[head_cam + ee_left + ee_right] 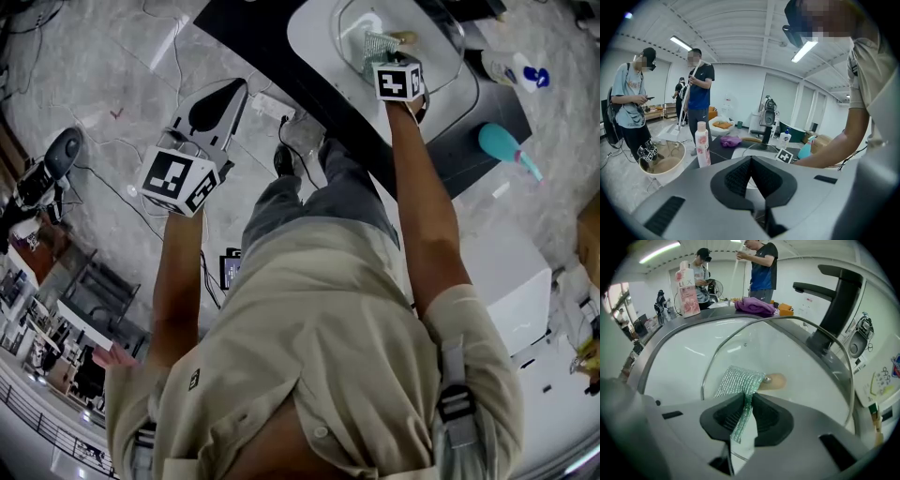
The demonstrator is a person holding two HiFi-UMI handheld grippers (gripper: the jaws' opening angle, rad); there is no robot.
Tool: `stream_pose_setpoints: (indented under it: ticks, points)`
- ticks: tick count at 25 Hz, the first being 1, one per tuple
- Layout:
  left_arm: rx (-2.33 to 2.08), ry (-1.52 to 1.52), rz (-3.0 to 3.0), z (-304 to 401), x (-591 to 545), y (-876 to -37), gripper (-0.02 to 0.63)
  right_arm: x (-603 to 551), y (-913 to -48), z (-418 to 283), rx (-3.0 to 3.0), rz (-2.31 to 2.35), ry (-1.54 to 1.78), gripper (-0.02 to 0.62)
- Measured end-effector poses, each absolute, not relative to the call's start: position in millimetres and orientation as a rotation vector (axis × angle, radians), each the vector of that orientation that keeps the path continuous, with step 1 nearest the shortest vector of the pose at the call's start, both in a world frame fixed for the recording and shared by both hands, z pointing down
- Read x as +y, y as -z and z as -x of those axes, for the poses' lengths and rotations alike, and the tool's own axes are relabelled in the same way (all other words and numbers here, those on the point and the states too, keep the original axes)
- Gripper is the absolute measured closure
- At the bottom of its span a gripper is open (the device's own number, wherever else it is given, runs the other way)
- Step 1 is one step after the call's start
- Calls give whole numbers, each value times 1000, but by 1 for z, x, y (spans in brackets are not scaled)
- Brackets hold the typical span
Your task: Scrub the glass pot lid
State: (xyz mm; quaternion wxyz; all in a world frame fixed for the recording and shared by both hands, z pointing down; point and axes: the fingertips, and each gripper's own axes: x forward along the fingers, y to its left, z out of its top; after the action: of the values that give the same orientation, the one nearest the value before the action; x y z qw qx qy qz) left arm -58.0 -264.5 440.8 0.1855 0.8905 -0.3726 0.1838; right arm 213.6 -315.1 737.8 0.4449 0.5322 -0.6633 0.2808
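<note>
Right gripper (pixel 749 397), clamped on the scrubbing cloth (pixel 739 382), faced the glass lid (pixel 799 357) straight ahead; left gripper (pixel 751 161), closed and empty, hung well apart.

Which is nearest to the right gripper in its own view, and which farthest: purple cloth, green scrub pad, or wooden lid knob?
1. Green scrub pad: clamped between the right gripper's fingers.
2. Wooden knob: just beyond the pad, on the glass lid.
3. Purple cloth: farthest back, upper centre.
</note>
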Motion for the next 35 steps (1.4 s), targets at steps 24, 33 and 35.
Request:
stream_pose_setpoints:
  ticks: [24,33,35]
  points:
    - [-978,-522,-2582,24,-273,-427,592,-354,-648,-350,-1598,-1652,-564,525]
    - [-1031,-508,-2531,43,-267,-444,592,-398,-637,-328,-1668,-1647,-494,526]
    - [-1045,-506,-2517,47,-265,-445,592,-412,-636,-313,-1700,-1618,-471,526]
